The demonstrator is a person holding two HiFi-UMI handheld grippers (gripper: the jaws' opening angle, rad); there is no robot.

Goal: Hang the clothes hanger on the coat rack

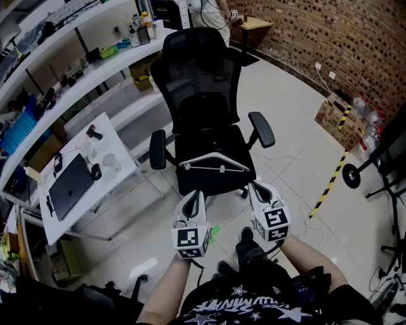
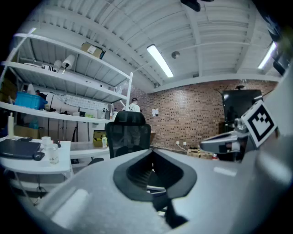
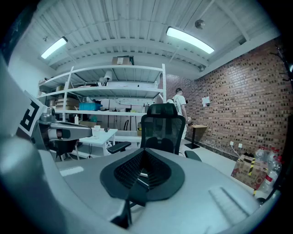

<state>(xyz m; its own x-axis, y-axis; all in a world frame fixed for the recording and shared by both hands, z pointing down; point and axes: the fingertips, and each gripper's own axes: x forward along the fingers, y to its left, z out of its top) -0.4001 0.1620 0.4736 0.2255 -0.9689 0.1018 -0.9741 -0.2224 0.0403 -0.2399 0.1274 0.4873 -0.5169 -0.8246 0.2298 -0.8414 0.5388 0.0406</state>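
Observation:
A white clothes hanger (image 1: 214, 166) lies flat on the seat of a black office chair (image 1: 203, 95). Both grippers hover side by side just in front of the seat's near edge, pointing at the chair. My left gripper (image 1: 195, 193) has its jaws together with nothing between them, a little short of the hanger's left end. The right gripper (image 1: 257, 187) is shut and empty too, near the hanger's right end. In the left gripper view the shut jaws (image 2: 153, 151) face the chair back (image 2: 128, 132); the right gripper's shut jaws (image 3: 145, 151) face the chair (image 3: 160, 128).
A white table (image 1: 114, 136) with a laptop stands left of the chair, with long shelves behind it. A brick wall, a cardboard box (image 1: 330, 114) and yellow-black floor tape (image 1: 330, 184) are on the right. A black wheeled stand (image 1: 380, 171) is at the right edge. A person (image 1: 212, 13) stands far back.

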